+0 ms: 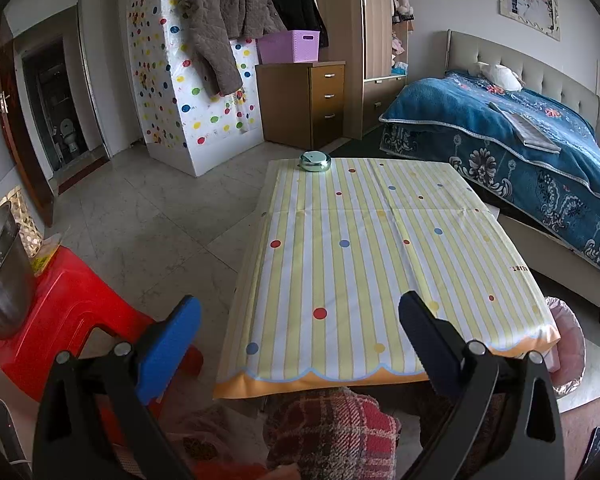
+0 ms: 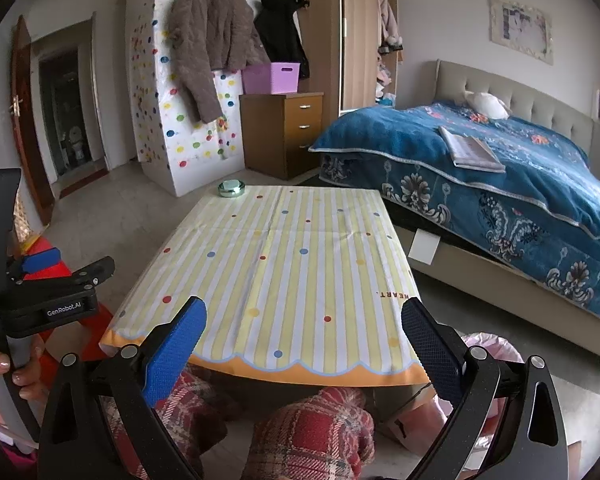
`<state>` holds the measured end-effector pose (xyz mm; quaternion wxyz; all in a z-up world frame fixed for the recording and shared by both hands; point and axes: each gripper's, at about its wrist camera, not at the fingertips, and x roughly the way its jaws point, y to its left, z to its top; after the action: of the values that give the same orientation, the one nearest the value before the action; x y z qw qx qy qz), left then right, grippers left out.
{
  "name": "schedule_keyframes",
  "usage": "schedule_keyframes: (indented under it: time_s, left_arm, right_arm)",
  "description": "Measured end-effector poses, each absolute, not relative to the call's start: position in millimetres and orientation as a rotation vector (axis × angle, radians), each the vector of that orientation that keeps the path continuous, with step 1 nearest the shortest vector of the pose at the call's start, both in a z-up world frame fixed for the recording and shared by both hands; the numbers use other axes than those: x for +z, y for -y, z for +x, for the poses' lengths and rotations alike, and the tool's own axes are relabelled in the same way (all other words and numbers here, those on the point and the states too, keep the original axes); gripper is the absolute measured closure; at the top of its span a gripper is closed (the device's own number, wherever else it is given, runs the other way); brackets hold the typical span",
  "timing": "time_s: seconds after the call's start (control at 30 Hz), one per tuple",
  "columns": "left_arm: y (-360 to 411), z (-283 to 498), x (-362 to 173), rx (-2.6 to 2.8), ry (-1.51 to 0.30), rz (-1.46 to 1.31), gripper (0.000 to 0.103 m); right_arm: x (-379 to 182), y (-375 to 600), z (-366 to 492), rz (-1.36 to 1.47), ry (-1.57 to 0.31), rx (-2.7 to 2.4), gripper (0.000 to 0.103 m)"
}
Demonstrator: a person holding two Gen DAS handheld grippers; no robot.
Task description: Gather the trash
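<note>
A pink-lined trash bin [image 1: 566,344] stands on the floor just past the near right corner of the table [image 1: 380,240], low and to the right of both tools; in the right wrist view only its crumpled pink liner [image 2: 486,344] shows behind the right finger. No loose trash can be made out on the striped, dotted tablecloth; the only thing on it is a small round metal tin [image 1: 315,160] at the far left corner, well ahead of both tools. The left gripper [image 1: 300,316] hangs above the near edge of the table, level and pointing forward, its blue-padded fingers [image 1: 168,352] spread wide and holding nothing. The right gripper [image 2: 304,320] hovers in the same pose over the near edge, fingers likewise spread wide apart and touching nothing. In the right wrist view the left tool appears at the left edge, its handle wrapped by the person's left hand [image 2: 4,376]. Below both tools lie knees in red plaid trousers [image 2: 312,436]. A red plastic stool [image 1: 72,320] carrying a steel pot [image 1: 4,280] stands left of the left gripper, and a bed [image 2: 500,168] with a blue blanket lies to the right, beyond the table.
</note>
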<state>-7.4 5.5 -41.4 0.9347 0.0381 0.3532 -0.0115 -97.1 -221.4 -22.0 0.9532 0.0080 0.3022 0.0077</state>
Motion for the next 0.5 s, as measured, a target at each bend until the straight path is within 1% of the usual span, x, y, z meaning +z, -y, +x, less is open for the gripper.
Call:
schedule_keyframes:
  time_s: [0.5]
  left_arm:
    - [-3.1,-8.5,-44.6,-0.023,-0.726,0.083,0.007]
  right_arm:
    - [-26.3,229.1,-97.8,0.023,-0.619,0.005,0.006]
